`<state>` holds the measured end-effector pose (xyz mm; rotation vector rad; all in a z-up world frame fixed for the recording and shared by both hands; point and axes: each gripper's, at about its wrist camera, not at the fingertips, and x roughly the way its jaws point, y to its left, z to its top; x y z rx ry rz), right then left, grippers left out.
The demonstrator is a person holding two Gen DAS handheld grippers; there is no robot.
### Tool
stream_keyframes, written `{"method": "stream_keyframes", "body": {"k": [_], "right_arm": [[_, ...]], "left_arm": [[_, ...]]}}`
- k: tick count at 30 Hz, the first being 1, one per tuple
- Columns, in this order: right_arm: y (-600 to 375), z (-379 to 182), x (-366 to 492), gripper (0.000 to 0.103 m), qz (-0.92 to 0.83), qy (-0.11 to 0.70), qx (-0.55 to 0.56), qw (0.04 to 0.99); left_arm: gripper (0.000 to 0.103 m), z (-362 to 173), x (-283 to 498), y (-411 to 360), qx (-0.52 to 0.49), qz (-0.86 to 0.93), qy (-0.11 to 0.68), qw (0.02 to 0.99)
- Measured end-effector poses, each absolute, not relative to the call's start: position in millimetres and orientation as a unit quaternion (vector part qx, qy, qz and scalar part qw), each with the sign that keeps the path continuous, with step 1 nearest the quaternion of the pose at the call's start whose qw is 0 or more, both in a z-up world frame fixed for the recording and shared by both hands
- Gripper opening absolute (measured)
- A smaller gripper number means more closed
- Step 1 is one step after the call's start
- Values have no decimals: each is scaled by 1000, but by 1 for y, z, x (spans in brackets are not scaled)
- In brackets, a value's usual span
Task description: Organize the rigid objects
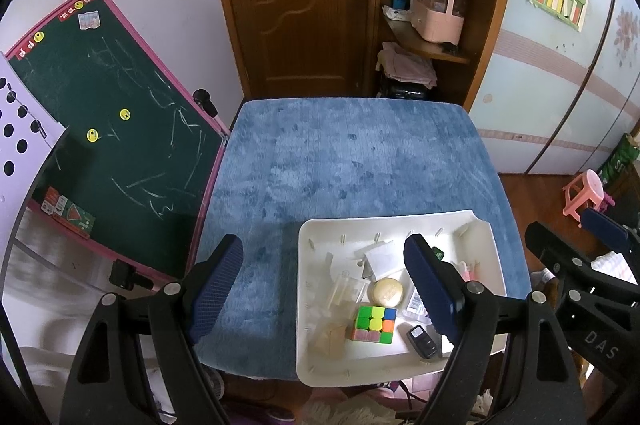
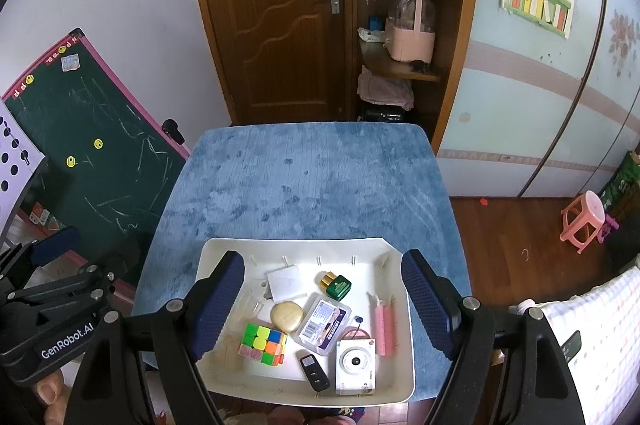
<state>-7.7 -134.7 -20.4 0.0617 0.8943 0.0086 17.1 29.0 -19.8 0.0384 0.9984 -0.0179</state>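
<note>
Tray [image 2: 394, 391] sits on the near right part of the cloth-covered table [image 2: 304, 185]; far and left parts of the table hold nothing else. In the tray: puzzle cube [image 2: 263, 344] near left, round soap [image 2: 286, 317] just beyond it, paper packet [image 2: 285, 283] farther back, small bottle [image 2: 336, 285] right of the packet, clear case [image 2: 325, 321] centre, key fob [image 2: 314, 372] and camera [image 2: 356, 365] along the near edge, two stick-shaped items [image 2: 384, 325] at right. Chalkboard [image 2: 92, 161] stands left of the table, door [image 2: 276, 13] and shelves [image 2: 404, 21] behind it, stool [image 2: 582, 221] on the floor to the right.
</note>
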Motion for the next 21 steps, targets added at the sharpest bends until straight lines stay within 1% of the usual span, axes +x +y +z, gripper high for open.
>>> {"method": "stream_keyframes", "body": {"k": [21], "right_arm": [[-134,-23,-9,81,5,434,29,900]], "left_arm": [[85,-20,17,36,22,-12,483,875]]}}
